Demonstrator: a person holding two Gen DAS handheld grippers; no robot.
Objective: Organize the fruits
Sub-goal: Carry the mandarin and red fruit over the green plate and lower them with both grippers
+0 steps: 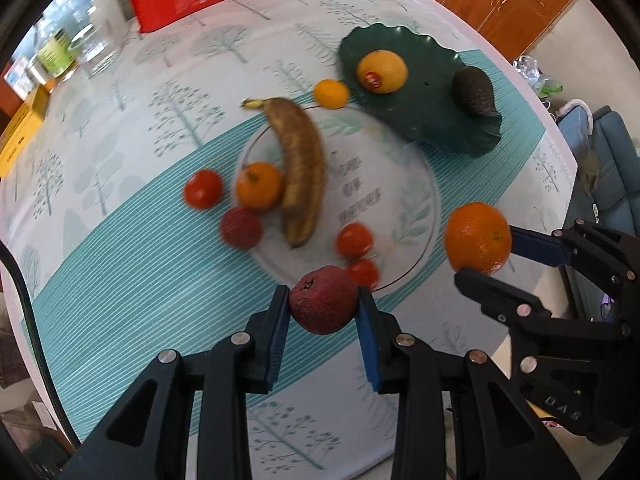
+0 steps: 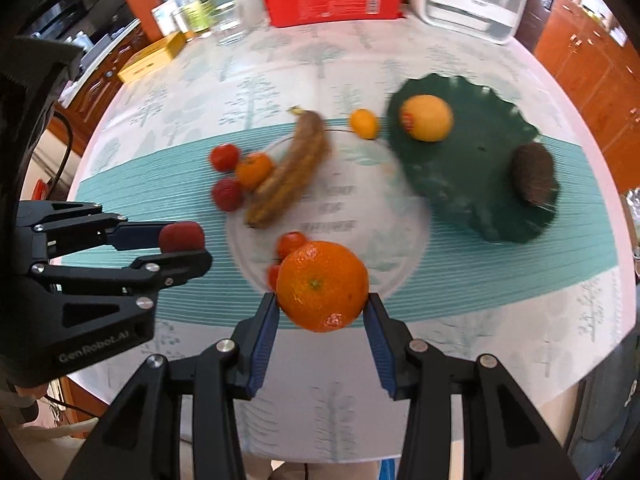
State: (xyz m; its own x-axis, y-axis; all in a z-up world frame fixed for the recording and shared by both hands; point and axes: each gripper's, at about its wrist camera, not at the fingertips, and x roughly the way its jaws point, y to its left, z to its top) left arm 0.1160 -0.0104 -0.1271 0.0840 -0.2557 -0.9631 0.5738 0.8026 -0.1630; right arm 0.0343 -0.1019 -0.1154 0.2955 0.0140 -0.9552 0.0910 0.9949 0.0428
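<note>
Left gripper (image 1: pixel 324 308) is clamped on a dark red fruit (image 1: pixel 323 305), a small pomegranate maybe, hard to tell with the blur. Right gripper (image 2: pixel 322 308) is squeezing a big orange (image 2: pixel 322 286). Both fruits hang over the near rim of the clear glass plate (image 1: pixel 408 216), where the browned banana (image 1: pixel 300 172) lies. The green leaf dish (image 1: pixel 424 120) sits just beyond that plate, holding an avocado (image 1: pixel 474 90).

The right gripper (image 2: pixel 322 309) clamps a large orange (image 2: pixel 322 286) between its blue pads, above a pale round plate (image 2: pixel 400 216) bearing a browned banana (image 2: pixel 290 172) and small tomatoes (image 2: pixel 292 242). At left the left gripper (image 2: pixel 188 246) grips a dark red fruit (image 2: pixel 182 237). A green leaf-shaped dish (image 2: pixel 472 184) at right carries a yellow-orange fruit (image 2: pixel 427 117) and an avocado (image 2: pixel 534 173).
</note>
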